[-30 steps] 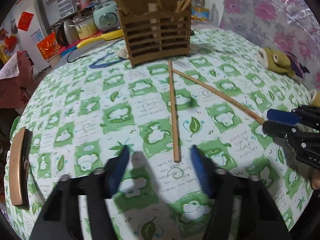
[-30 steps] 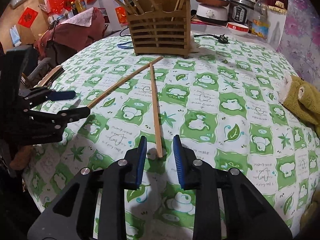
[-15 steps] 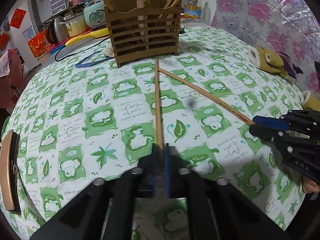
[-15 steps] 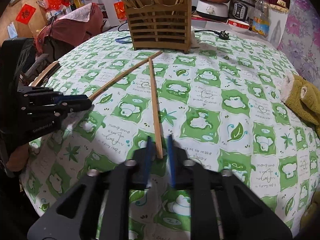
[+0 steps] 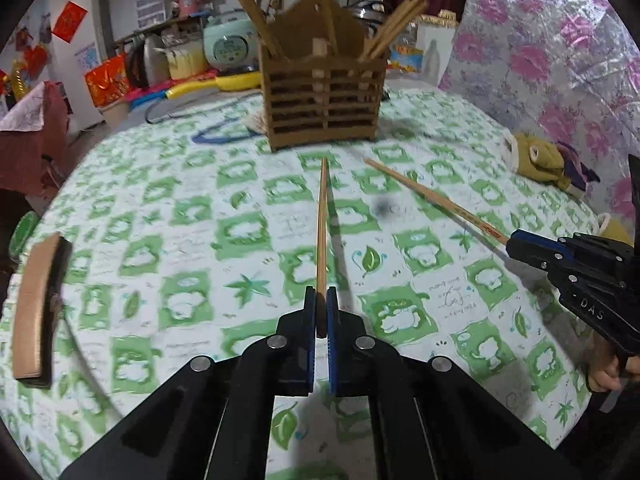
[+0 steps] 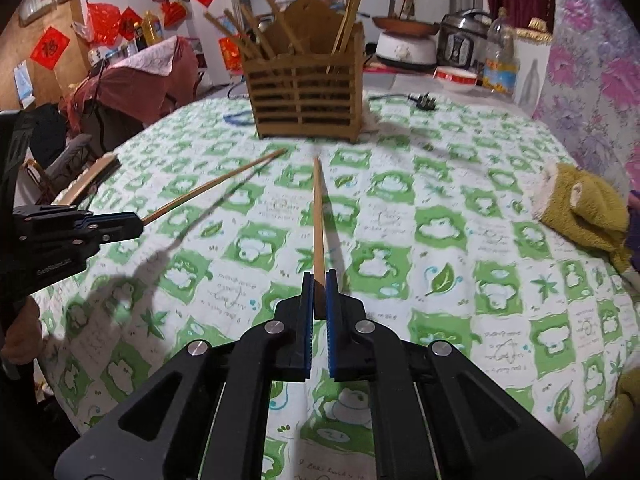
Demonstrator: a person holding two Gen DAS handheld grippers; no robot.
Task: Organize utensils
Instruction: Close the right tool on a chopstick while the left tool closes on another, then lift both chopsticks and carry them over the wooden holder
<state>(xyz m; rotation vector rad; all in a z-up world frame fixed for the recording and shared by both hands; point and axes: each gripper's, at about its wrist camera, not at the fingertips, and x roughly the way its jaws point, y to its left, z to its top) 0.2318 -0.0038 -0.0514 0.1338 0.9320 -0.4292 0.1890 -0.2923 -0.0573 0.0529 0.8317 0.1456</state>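
Observation:
A brown slatted utensil holder point(image 5: 324, 100) point(image 6: 306, 92) stands at the far side of the table with several chopsticks in it. My left gripper point(image 5: 320, 304) is shut on the near end of a wooden chopstick point(image 5: 322, 224) that points toward the holder. In the right wrist view that left gripper point(image 6: 134, 226) appears at the left, its chopstick point(image 6: 212, 188) raised above its shadow. My right gripper point(image 6: 319, 292) is shut on the near end of a second chopstick point(image 6: 318, 220). From the left wrist view the right gripper point(image 5: 516, 242) shows at the right with its chopstick point(image 5: 436, 204).
The round table wears a green-and-white patterned cloth point(image 5: 200, 240). An olive plush toy point(image 5: 536, 160) point(image 6: 584, 208) lies at the right edge. A curved wooden chair back point(image 5: 36, 312) rises at the left edge. A blue cable point(image 5: 216, 132), a plug point(image 6: 424, 102) and kitchen appliances sit behind the holder.
Both grippers went from open around the chopstick ends to shut on them. The left gripper has since risen with its chopstick, whose far tip now hangs short of the holder.

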